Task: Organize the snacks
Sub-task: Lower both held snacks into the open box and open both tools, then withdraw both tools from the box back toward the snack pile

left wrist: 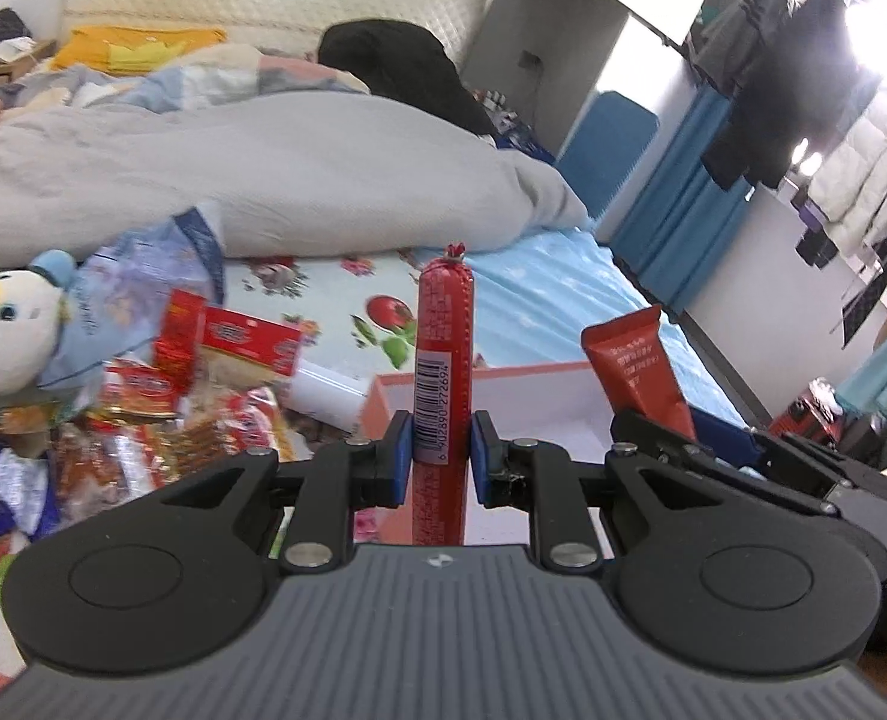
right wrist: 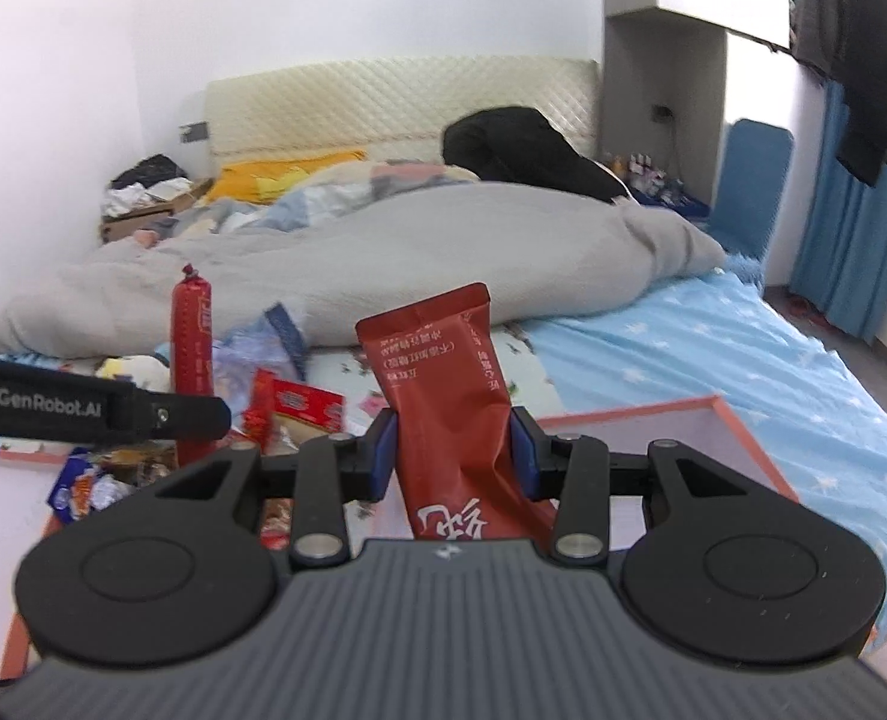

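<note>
Above one pink-rimmed box (right wrist: 737, 420), two hand-held grippers (both clenched): left (left wrist: 441, 450) gripping one sausage stick (left wrist: 443, 360), right (right wrist: 452, 450) one red sachet (right wrist: 443, 372).

A home bedroom, shown by an unmade bed (right wrist: 383, 240) with quilted headboard (right wrist: 395, 102) at 12 o'clock, blue curtains (right wrist: 851, 252) at 3 o'clock, clothes (left wrist: 803, 90) seemingly hung at 2 o'clock.

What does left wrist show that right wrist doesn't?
Left wrist only: the sausage's barcode, the left gripper shut on the red sausage stick, the plush toy's face, and clothes hanging at right.

Right wrist only: the right gripper shut on the red sachet, the GenRobot.AI label on the other gripper's side, and a cluttered cardboard box beside the bed.

Both: sausage, sachet, the pink-rimmed box, the snack pile, the grey duvet.
</note>
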A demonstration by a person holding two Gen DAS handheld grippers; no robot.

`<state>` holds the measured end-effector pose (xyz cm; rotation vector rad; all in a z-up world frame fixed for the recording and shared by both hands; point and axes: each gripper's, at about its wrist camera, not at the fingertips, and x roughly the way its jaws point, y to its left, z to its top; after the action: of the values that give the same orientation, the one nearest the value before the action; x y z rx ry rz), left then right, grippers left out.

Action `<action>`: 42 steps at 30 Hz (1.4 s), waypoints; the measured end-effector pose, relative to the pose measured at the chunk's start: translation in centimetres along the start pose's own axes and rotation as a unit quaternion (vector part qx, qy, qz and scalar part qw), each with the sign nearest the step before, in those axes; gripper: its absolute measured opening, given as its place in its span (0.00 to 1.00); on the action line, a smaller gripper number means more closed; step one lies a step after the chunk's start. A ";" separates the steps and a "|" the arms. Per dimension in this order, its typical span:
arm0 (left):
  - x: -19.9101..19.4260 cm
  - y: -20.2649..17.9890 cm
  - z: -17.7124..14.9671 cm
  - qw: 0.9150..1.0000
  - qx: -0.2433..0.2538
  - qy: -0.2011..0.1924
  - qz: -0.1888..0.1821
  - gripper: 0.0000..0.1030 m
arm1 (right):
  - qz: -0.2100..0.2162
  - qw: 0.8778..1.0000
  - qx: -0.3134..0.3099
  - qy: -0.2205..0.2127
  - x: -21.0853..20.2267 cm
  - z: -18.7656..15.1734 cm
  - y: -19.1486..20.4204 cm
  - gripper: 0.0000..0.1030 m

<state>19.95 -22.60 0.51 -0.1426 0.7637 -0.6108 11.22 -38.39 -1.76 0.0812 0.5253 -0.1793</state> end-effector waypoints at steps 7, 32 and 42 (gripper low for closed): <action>5.4 -3.5 -0.3 0.999 0.022 0.043 -0.018 0.23 | -0.027 0.999 0.022 0.041 1.7 -1.9 -3.5 0.41; 19.2 -7.5 -4.4 0.980 0.068 0.188 -0.014 0.25 | -0.050 0.980 0.095 0.168 8.4 -9.4 -10.5 0.43; 16.3 -7.2 -2.8 0.986 0.070 0.154 -0.003 0.58 | -0.062 0.981 0.107 0.151 7.1 -7.9 -10.6 0.61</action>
<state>23.82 -37.49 -8.96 0.0813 1.0146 -0.6991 11.38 -48.84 -12.54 0.2886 0.8140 -0.3488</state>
